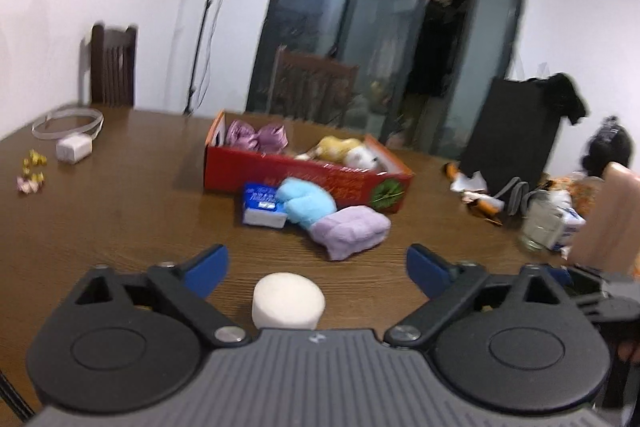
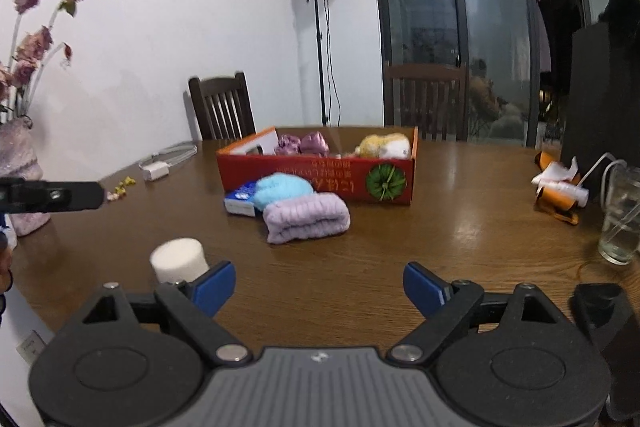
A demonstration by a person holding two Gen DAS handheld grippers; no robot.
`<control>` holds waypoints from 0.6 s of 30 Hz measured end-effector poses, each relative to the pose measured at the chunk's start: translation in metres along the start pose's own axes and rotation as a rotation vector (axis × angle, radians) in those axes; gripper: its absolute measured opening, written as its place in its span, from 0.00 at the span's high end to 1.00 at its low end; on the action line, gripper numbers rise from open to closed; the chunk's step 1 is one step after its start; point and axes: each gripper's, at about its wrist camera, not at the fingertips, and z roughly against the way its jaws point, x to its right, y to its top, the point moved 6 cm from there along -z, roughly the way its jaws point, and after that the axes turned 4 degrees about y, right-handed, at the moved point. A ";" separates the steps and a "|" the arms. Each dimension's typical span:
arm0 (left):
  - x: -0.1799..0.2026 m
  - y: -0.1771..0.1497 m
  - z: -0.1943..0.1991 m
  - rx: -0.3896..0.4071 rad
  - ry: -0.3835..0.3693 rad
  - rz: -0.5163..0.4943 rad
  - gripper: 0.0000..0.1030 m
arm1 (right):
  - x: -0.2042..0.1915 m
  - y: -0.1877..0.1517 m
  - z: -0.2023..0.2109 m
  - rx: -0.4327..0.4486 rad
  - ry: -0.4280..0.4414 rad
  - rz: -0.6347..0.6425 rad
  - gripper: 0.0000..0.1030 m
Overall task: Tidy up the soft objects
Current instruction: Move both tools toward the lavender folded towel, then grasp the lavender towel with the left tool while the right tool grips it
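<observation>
Your red box (image 2: 320,183) sits open-topped near the middle of the wooden table (image 2: 440,247); inside it you have two shiny purple bundles (image 2: 302,143) at one end and one yellow-and-white plush toy (image 2: 386,146) at the other; a white insert stands at the end by the bundles, though what it is you cannot make out. Just in front of the box lie one light-blue plush piece (image 2: 282,189) and one lilac rolled towel (image 2: 306,217), touching each other; the blue one rests partly on a blue-and-white packet (image 2: 240,201), most of which it hides. One white foam cylinder (image 1: 288,301) stands upright nearer you; it sits between the spread fingers of your left gripper (image 1: 318,273), whose jaws stand wide with no pad on it. Your right gripper (image 2: 320,287) is likewise spread wide and holds nothing; the cylinder is beside its left fingertip.

Further out: one white charger (image 1: 74,149) with a coiled cable; a few small yellow and pink bits, too blurred to count; one clear glass (image 2: 622,215), cut by the frame edge; orange-and-white wrappers by a black upright thing; two dark chairs; one light stand; a vase of dried roses, partly cut off.
</observation>
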 end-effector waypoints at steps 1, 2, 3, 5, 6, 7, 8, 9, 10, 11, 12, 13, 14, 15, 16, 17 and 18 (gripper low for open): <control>0.002 0.002 -0.011 -0.015 -0.012 0.020 0.17 | 0.002 0.001 -0.009 -0.006 0.004 -0.003 0.13; 0.005 0.006 -0.024 -0.027 -0.032 0.045 0.18 | 0.005 0.002 -0.017 -0.009 0.012 -0.009 0.13; 0.007 0.008 -0.035 -0.035 -0.039 0.064 0.20 | 0.007 0.005 -0.025 -0.009 0.022 -0.018 0.13; 0.015 0.014 -0.062 -0.057 -0.018 0.085 0.25 | 0.015 0.011 -0.047 -0.002 0.062 -0.059 0.17; 0.020 0.016 -0.074 -0.058 -0.018 0.094 0.25 | 0.022 0.015 -0.061 -0.009 0.077 -0.095 0.21; 0.024 0.018 -0.086 -0.063 -0.014 0.105 0.26 | 0.029 0.018 -0.076 -0.025 0.084 -0.132 0.22; 0.029 0.020 -0.102 -0.076 -0.003 0.113 0.27 | 0.035 0.023 -0.089 -0.027 0.086 -0.153 0.23; 0.032 0.020 -0.115 -0.088 0.011 0.120 0.28 | 0.041 0.028 -0.101 -0.021 0.087 -0.174 0.25; 0.034 0.020 -0.127 -0.096 0.028 0.128 0.29 | 0.047 0.032 -0.111 -0.018 0.087 -0.195 0.27; 0.036 0.020 -0.139 -0.103 0.045 0.134 0.32 | 0.053 0.037 -0.124 -0.014 0.095 -0.220 0.32; 0.038 0.020 -0.148 -0.111 0.056 0.137 0.36 | 0.057 0.041 -0.134 -0.014 0.101 -0.237 0.38; 0.039 0.019 -0.156 -0.112 0.059 0.135 0.37 | 0.061 0.045 -0.146 -0.020 0.106 -0.250 0.41; 0.041 0.019 -0.163 -0.109 0.069 0.131 0.38 | 0.065 0.048 -0.158 -0.031 0.109 -0.258 0.46; 0.040 0.017 -0.169 -0.106 0.082 0.126 0.39 | 0.067 0.050 -0.169 -0.044 0.112 -0.262 0.49; 0.040 0.017 -0.174 -0.106 0.091 0.120 0.40 | 0.070 0.051 -0.178 -0.051 0.116 -0.263 0.51; 0.039 0.015 -0.179 -0.108 0.105 0.112 0.41 | 0.071 0.052 -0.187 -0.056 0.122 -0.263 0.54; 0.037 0.012 -0.184 -0.112 0.117 0.100 0.41 | 0.072 0.052 -0.193 -0.060 0.130 -0.264 0.55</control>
